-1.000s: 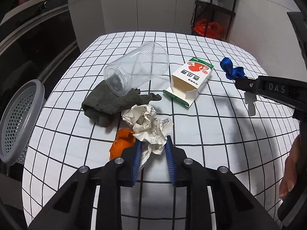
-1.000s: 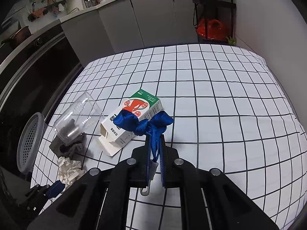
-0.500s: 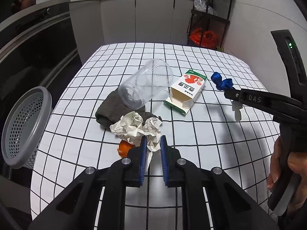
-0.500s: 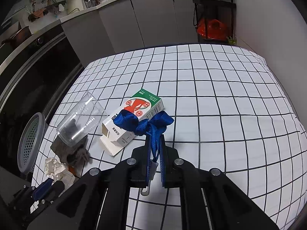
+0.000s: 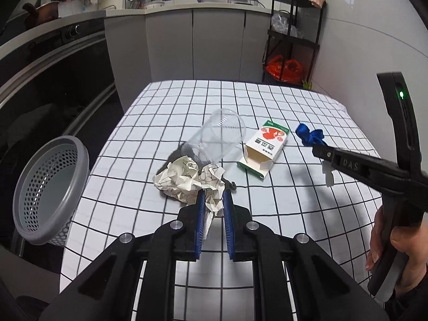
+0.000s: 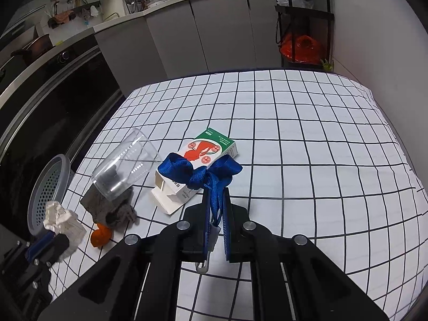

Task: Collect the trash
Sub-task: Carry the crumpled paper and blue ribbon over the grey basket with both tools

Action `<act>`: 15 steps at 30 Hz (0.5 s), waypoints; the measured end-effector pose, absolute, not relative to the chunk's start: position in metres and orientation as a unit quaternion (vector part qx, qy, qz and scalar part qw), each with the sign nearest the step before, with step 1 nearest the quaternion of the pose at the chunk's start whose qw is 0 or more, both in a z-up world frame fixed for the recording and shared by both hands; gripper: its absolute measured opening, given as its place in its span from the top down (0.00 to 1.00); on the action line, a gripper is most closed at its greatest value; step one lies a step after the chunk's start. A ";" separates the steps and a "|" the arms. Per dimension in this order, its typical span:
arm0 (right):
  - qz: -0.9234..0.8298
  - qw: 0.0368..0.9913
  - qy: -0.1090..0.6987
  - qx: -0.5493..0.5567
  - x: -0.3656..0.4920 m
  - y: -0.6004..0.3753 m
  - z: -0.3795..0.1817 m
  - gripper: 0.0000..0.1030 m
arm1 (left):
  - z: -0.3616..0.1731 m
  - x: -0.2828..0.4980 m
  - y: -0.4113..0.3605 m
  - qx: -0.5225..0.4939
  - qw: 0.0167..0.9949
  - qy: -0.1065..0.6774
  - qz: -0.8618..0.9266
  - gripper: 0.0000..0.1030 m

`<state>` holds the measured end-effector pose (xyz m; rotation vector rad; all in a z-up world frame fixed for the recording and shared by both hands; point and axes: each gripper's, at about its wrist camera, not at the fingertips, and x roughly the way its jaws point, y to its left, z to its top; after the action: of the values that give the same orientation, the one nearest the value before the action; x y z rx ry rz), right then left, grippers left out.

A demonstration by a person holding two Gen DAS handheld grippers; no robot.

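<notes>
My left gripper (image 5: 213, 196) is shut on a crumpled white paper ball (image 5: 184, 178) and holds it above the checked table. It shows in the right wrist view too (image 6: 62, 220). My right gripper (image 6: 215, 196) is shut on a blue ribbon bow (image 6: 199, 172), also seen in the left wrist view (image 5: 310, 136), held above the table. A grey perforated trash basket (image 5: 48, 190) stands off the table's left edge. On the table lie a clear plastic cup (image 6: 123, 165) on its side, an open white carton (image 5: 264, 151), a grey rag (image 6: 112, 208) and an orange scrap (image 6: 101, 236).
The checked tablecloth (image 6: 307, 133) covers the table. Kitchen cabinets stand beyond the far edge, and a black shelf rack with an orange bag (image 5: 285, 69) at the far right. A dark oven front runs along the left.
My left gripper closed on the paper ball and lifted it off the table, uncovering the orange scrap. The right gripper kept hold of the bow, nearly still.
</notes>
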<state>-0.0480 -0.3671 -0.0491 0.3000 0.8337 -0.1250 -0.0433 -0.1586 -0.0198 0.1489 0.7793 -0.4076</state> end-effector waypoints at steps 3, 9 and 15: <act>-0.056 0.904 0.398 0.143 -0.053 -0.359 -0.045 0.92 | -0.014 -0.039 -0.147 0.069 0.907 0.369 -0.192 0.86; -0.036 0.912 0.387 0.135 -0.055 -0.334 -0.031 0.92 | -0.004 -0.027 -0.114 0.062 0.915 0.356 -0.178 0.86; -0.010 0.920 0.374 0.119 -0.047 -0.293 -0.014 0.92 | 0.011 -0.010 -0.076 0.064 0.925 0.342 -0.156 0.86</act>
<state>-0.0466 -0.2935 -0.0137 0.2449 0.7693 -0.0204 -0.0103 -0.0757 0.0110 0.1305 0.7012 -0.3192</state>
